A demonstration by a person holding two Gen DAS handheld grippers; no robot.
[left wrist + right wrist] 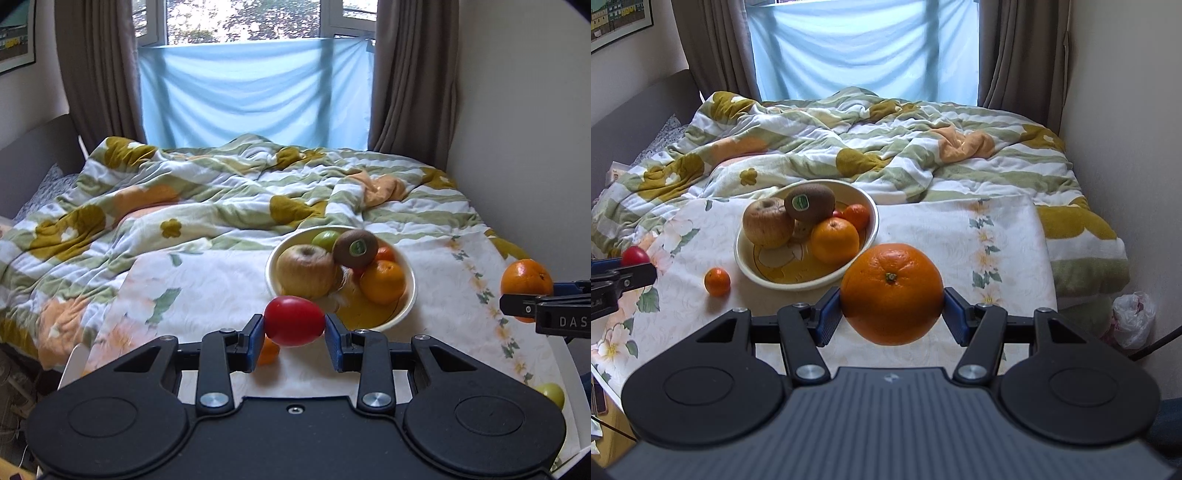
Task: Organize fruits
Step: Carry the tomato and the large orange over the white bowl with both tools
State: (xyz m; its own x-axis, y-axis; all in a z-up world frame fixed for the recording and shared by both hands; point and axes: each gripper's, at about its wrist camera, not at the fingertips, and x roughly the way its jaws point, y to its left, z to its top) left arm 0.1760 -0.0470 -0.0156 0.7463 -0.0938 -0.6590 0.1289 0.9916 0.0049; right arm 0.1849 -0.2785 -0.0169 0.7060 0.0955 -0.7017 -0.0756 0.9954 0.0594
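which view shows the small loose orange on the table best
The right wrist view: the small orange sits in full sight on the floral cloth, left of the bowl. In the left wrist view only a sliver of it shows, tucked behind the left gripper and the red fruit it holds.

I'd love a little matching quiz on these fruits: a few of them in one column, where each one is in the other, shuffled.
Things:
1. tomato
2. big orange
3. kiwi
4. small tangerine

Places:
A. loose on the tablecloth, left of the bowl
B. held in the left gripper
C. on top of the pile in the bowl
D. held in the right gripper

Pairs: 1-B, 2-D, 3-C, 4-A
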